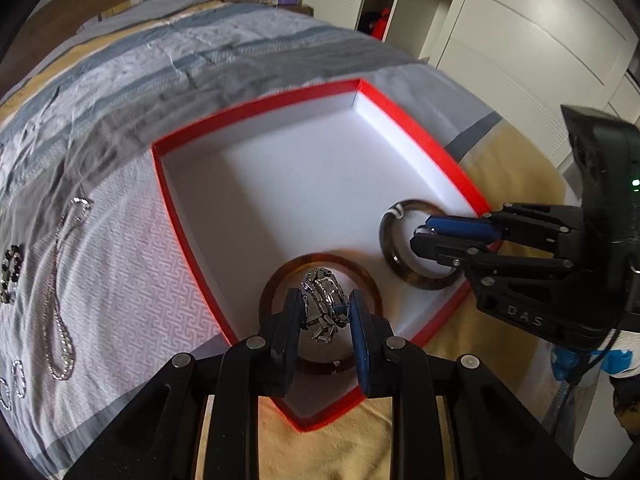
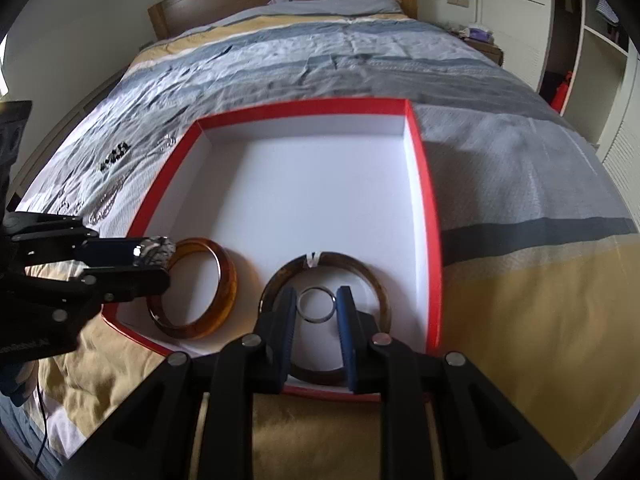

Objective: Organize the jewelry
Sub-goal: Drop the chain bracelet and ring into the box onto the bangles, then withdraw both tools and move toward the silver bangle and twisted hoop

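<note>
Fingers [image 1: 362, 320] of the left gripper [image 1: 325, 314], black with blue pads, are clamped on a bunched silver link chain [image 1: 323, 304], held just above an amber bangle [image 1: 320, 316] with a glossy, translucent, broad band. Right gripper [image 2: 316, 304] fingers pinch a small, thin metal ring [image 2: 316, 304] between them, over a darker mottled-brown bangle [image 2: 325, 316] with a white wrap at one spot on its rim. Both bangles lie flat, side by side but apart, on the smooth white floor of a shallow square box [image 2: 434, 248] with red walls, near its front edge.

Outside it, the box rests on a bed [image 2: 520, 184] with a textured quilt striped in grey, white and mustard. On the quilt to the box's left lie a long silver bead necklace [image 1: 60, 292] in a loose loop and a dark beaded piece [image 1: 10, 268].
</note>
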### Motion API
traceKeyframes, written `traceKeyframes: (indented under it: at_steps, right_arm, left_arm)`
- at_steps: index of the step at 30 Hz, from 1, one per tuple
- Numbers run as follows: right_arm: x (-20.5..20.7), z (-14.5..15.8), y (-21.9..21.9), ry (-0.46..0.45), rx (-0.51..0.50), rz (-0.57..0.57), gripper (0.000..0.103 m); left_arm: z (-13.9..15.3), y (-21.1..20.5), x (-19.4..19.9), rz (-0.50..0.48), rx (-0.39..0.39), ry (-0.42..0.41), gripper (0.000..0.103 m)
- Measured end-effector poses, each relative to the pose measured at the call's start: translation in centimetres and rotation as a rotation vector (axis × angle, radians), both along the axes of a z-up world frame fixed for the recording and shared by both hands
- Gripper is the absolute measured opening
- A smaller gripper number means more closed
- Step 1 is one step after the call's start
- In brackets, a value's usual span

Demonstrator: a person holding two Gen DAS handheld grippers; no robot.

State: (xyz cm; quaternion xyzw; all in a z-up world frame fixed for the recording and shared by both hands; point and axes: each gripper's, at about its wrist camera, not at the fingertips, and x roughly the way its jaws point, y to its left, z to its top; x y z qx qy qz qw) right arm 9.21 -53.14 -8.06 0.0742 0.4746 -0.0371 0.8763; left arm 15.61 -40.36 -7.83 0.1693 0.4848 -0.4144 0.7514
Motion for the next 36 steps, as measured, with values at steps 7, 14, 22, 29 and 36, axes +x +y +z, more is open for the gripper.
traceKeyframes:
  at_steps: [7, 14, 22, 29, 36]
  right_arm:
    - [0.4, -0.7, 0.1, 0.049, -0.043, 0.058, 0.020]
    - [-0.1, -0.4, -0.3, 0.048, -0.047, 0.045, 0.021]
    - [-2.0, 1.7, -0.8, 0.014, -0.036, -0.009, 0.026]
    - [-4.3, 5.3, 0.2, -0.049, -0.039, -0.063, 0.027]
    - [-6.8, 8.2, 3.6, -0.112, -0.013, -0.098, 0.031]
  left_arm:
    - [-1.6, -0.8, -0.2, -0.013, 0.046, -0.006, 0.024]
    - [-1.0, -0.6, -0.1, 0.006, 0.048, -0.021, 0.031]
    - [1.9, 1.6, -0.6, 0.056, -0.001, -0.039, 0.046]
    - [5.5, 6.7, -2.4, 0.136, -0.050, -0.072, 0.052]
    - [7.6, 14.8, -5.0, 0.231, -0.036, -0.103, 0.057]
